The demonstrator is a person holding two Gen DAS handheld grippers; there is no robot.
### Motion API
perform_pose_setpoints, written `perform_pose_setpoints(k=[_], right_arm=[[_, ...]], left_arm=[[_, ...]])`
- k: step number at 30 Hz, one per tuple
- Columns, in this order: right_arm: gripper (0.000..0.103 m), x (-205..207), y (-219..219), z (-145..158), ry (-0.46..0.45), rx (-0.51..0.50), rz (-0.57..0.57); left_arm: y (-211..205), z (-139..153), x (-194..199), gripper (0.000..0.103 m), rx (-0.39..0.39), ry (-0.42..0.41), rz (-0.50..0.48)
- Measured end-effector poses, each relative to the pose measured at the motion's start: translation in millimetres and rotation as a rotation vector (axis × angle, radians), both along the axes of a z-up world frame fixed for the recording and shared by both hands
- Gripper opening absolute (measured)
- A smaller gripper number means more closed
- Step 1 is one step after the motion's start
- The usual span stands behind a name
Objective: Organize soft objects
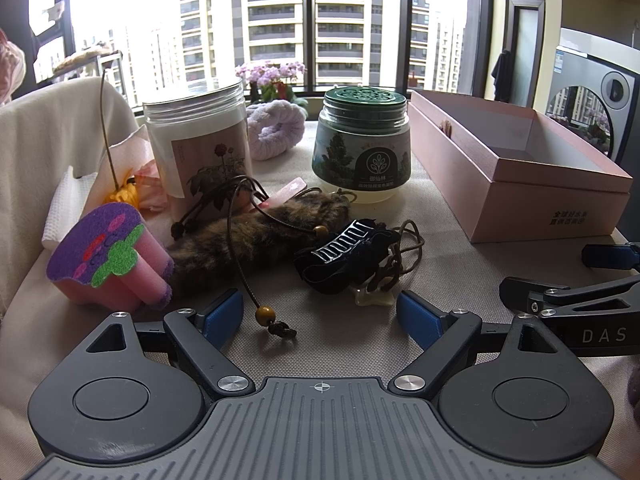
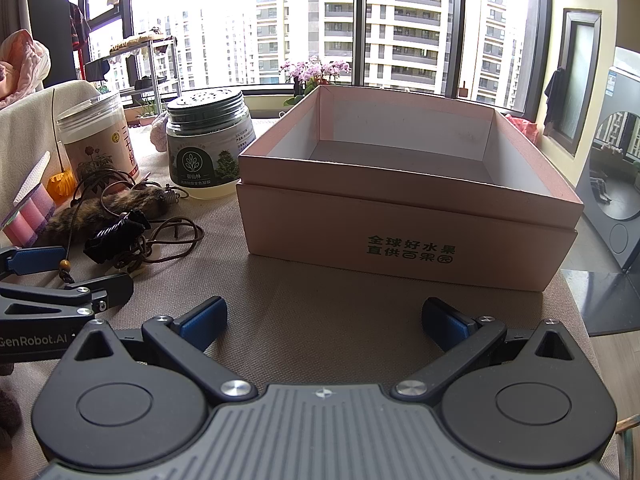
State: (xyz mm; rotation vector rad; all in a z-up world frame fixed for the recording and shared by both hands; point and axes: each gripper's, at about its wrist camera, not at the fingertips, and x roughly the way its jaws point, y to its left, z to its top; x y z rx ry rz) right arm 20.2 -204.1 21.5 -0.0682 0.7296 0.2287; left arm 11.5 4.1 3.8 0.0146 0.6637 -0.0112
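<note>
A purple, pink and green sponge (image 1: 108,256) lies at the left of the table. A brown furry tail toy (image 1: 256,236) lies beside it, with a black hair clip (image 1: 344,252) and a beaded cord (image 1: 264,314) in front. A lavender plush ring (image 1: 276,128) sits behind the jars. An open pink box (image 2: 408,216) stands at the right, empty as far as I can see. My left gripper (image 1: 320,316) is open, just short of the cord and clip. My right gripper (image 2: 324,320) is open and empty in front of the box. It also shows in the left wrist view (image 1: 568,276).
A clear jar with a flower label (image 1: 200,140) and a green-lidded jar (image 1: 362,148) stand behind the soft things. A white cloth and tissue (image 1: 76,196) lie at the far left. A window and potted flowers (image 1: 272,80) are behind. The table edge runs at the right (image 2: 584,312).
</note>
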Motion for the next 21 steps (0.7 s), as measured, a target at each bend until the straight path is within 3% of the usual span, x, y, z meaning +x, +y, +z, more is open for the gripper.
perform_pose_setpoints(k=[7,11,14,17,19,21], right_arm=[[0.103,-1.8,-1.5,1.0,0.009,-0.002,0.009],[0.103,9.9,-2.4,7.8,0.112,-0.029,0.040],[0.103,17.4,2.3,10.7,0.160,-0.049,0.043],[0.101,26.0,6.9,14.5,0.206,-0.064,0.059],[0.090,23.3,14.0,20.8,0.189,-0.069,0.088],[0.090,14.2,23.1,31.1,0.113,-0.086,0.118]], left_arm=[[10.9,3.2,-2.7,0.090,-0.059,0.004,-0.027],[38.7,17.4,-12.2,0.086,-0.135,-0.003,-0.041],[68.9,35.3,-21.4,0.085,-0.125,-0.072,-0.009],[99.0,46.0,-19.4,0.085,-0.110,-0.062,0.001],[119.3,48.9,-16.1,0.084,-0.172,-0.033,0.007],[135.0,53.4,-15.9,0.075,-0.245,-0.009,-0.005]])
